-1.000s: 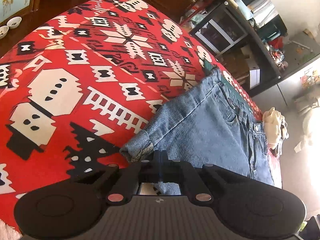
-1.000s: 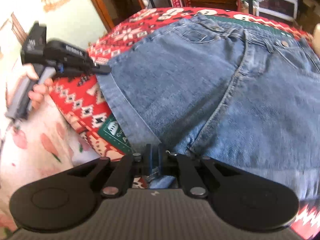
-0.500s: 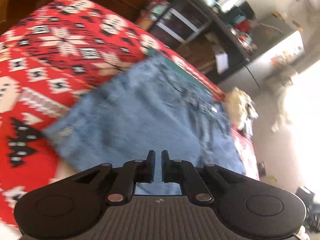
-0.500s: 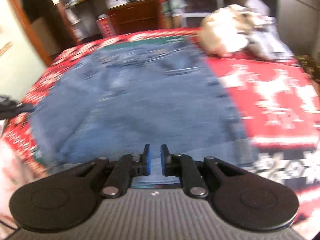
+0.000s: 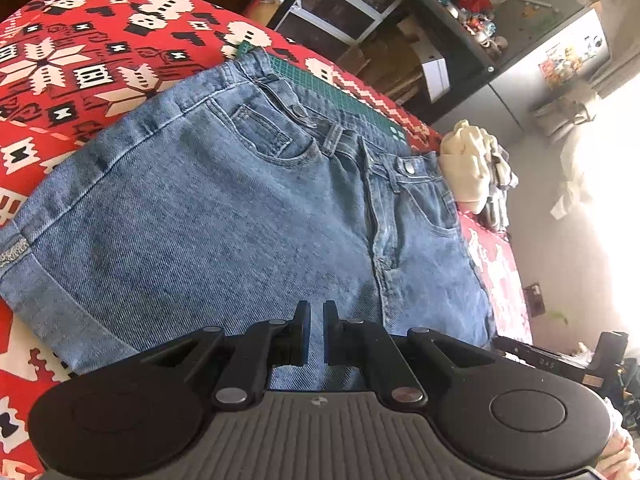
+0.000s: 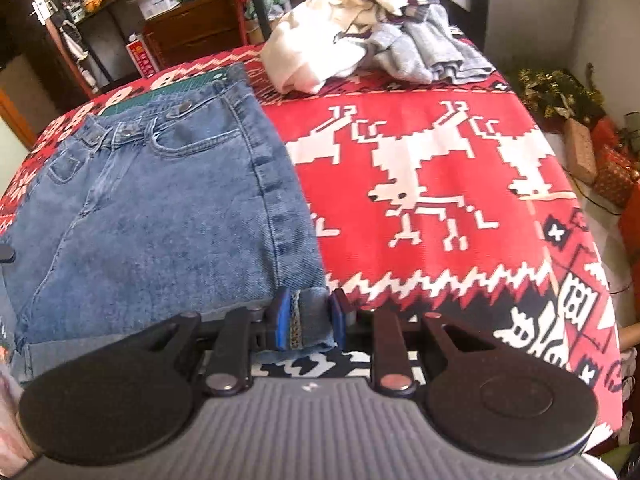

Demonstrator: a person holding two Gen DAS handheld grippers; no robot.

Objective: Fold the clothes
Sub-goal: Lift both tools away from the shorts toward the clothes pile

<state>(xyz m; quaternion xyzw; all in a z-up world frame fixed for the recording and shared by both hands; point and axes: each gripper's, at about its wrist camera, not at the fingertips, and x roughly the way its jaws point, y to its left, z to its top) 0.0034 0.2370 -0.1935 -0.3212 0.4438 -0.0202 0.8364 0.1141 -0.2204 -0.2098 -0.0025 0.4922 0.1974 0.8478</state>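
Blue denim shorts (image 5: 240,220) lie flat on the red patterned cloth, waistband far, hems near. My left gripper (image 5: 316,332) hovers over the near hem around the middle; its fingers stand almost together with a thin slit and hold nothing. In the right wrist view the shorts (image 6: 160,220) fill the left half. My right gripper (image 6: 308,316) is open at their near right corner, one blue pad (image 6: 282,316) on each side of the rolled cuff (image 6: 310,320). I cannot see the pads pressing the cuff.
A pile of cream and grey clothes (image 6: 360,52) sits at the far edge beyond the shorts. The red cloth (image 6: 440,200) stretches bare to the right. A green mat (image 5: 340,92) shows under the waistband. Shelves (image 5: 360,0) and wrapped boxes (image 6: 600,160) surround the table.
Both grippers let go of the left leg hem and swung right. The left now sits over the middle hem; the right has reached the right corner and opened around the cuff.
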